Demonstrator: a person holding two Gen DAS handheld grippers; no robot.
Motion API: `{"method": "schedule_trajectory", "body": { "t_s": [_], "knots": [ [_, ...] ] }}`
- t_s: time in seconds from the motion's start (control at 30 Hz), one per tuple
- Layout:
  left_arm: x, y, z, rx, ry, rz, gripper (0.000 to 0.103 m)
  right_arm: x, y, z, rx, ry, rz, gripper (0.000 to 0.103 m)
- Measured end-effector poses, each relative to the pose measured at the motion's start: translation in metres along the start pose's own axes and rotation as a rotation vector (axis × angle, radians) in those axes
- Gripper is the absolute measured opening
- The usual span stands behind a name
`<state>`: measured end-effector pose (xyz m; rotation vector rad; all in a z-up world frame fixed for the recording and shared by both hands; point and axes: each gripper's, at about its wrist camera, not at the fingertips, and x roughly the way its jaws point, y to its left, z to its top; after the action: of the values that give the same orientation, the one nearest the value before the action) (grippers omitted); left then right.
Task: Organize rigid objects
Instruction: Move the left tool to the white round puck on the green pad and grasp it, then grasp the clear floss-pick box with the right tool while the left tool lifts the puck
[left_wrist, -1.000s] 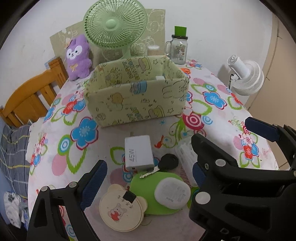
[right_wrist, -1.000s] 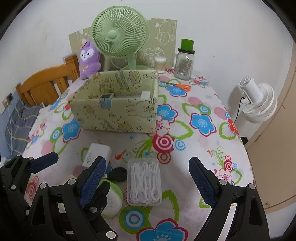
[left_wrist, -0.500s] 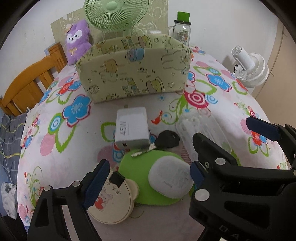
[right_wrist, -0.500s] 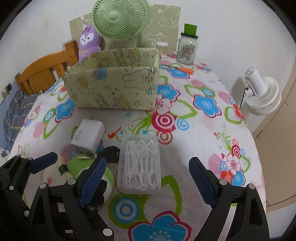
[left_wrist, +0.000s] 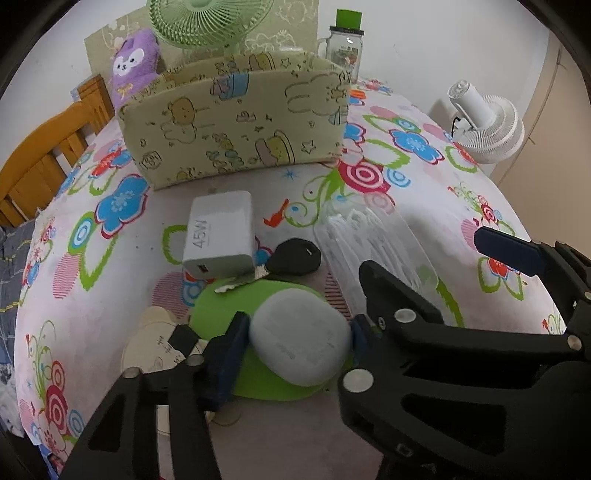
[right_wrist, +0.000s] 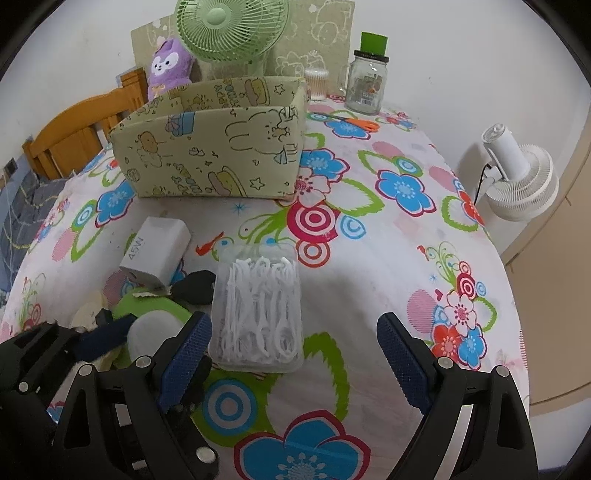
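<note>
Both grippers have come down lower over the table since a moment ago, and the left gripper (left_wrist: 299, 341), which was wide before, is closing its jaws on the smooth white pebble-shaped case (left_wrist: 300, 339), with a blue pad touching each side of it. That case sits on a flat, round green disc (left_wrist: 218, 306), and a cream bear-shaped coaster (left_wrist: 151, 347) lies just beside it on the left. Past them are a boxy white charger (left_wrist: 221, 232) marked 45W and a black key (left_wrist: 293, 256) with a silver blade. The right gripper (right_wrist: 293, 356) is wide apart and grips nothing; the clear plastic box of white floss picks (right_wrist: 260, 314) lies between its bumpy blue pads (right_wrist: 186, 356), closer to the left pad, and the right pad is well away from it. Only the right wrist view shows the orange scissors (right_wrist: 354, 122) and the tub of cotton swabs (right_wrist: 316, 83) behind the soft yellow cartoon bin (right_wrist: 214, 155). The left wrist view shows the squeeze on the white case up close. Everything rests on a flowery tablecloth (right_wrist: 406, 258).
</note>
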<state>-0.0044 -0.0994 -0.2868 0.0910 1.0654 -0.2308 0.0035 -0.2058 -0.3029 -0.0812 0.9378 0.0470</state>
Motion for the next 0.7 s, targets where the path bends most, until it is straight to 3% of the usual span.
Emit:
{"method": "schedule_trajectory", "body": {
  "t_s": [0.33, 0.7],
  "knots": [
    [-0.001, 0.008, 0.007, 0.011, 0.005, 0.024, 0.057, 0.008, 0.008, 0.009, 0.021, 0.006, 0.038, 0.093],
    [0.008, 0.021, 0.016, 0.002, 0.005, 0.056, 0.057, 0.024, 0.014, 0.021, 0.033, 0.035, 0.022, 0.091]
  ]
}}
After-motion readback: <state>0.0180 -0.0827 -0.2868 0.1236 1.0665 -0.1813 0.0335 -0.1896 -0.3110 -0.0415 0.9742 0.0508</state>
